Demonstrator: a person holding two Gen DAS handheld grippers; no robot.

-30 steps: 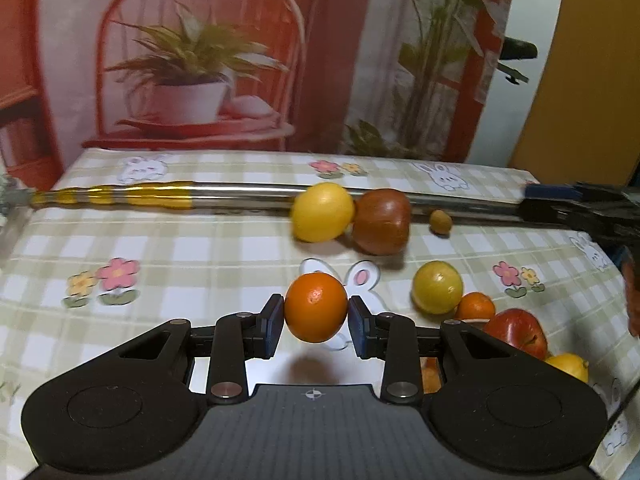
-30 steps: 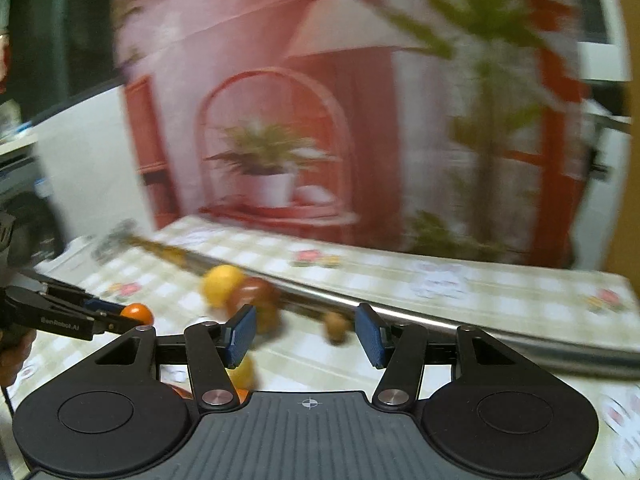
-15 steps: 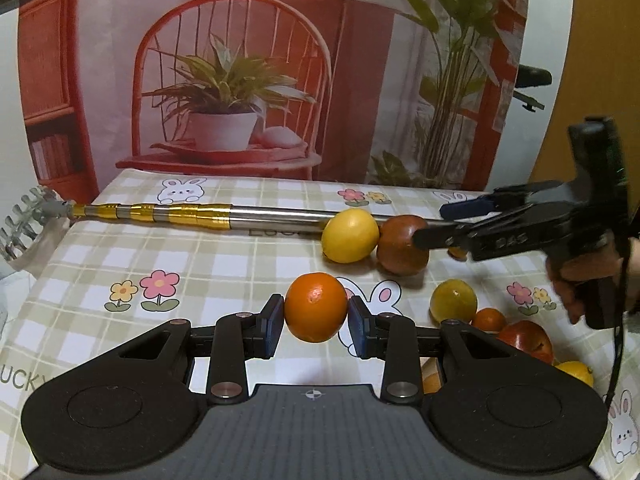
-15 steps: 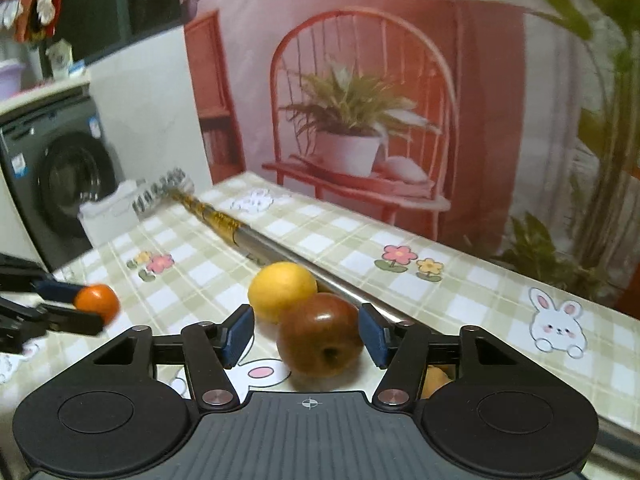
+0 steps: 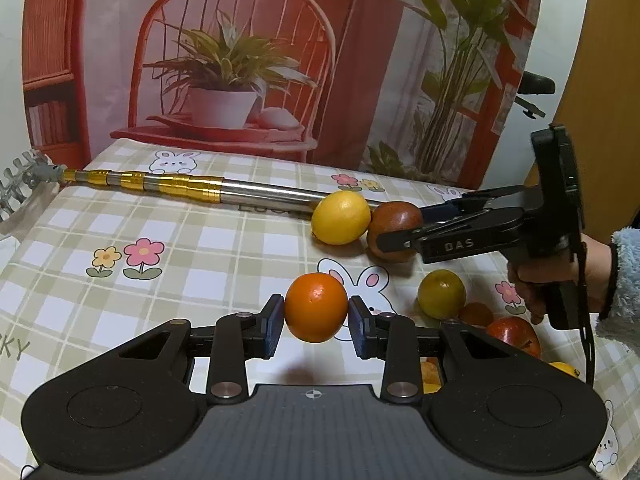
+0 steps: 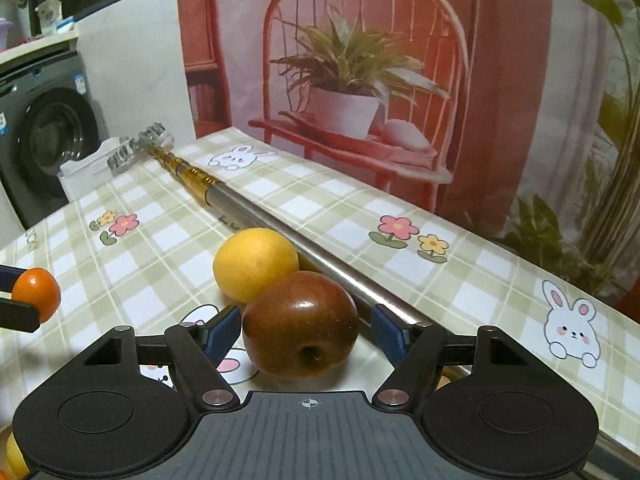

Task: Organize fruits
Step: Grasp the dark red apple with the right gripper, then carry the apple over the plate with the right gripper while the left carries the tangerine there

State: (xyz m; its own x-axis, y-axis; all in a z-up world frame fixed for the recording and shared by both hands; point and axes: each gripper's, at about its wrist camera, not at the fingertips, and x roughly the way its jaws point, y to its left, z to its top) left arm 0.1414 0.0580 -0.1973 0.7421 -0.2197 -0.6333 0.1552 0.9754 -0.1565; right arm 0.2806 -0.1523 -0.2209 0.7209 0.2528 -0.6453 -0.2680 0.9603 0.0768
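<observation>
Meanwhile, left hand-held gripper (image 5: 316,317) clamps orange (image 5: 316,307).

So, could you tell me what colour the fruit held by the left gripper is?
Orange; the left wrist view shows it best.

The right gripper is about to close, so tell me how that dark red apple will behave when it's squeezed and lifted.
The dark red apple looks round and glossy, so it may slip or roll sideways if the open right gripper closes off-centre. It touches the yellow fruit, which will probably get nudged. It looks firm and whole, so likely stiff under the fingers, not squashy.
</observation>
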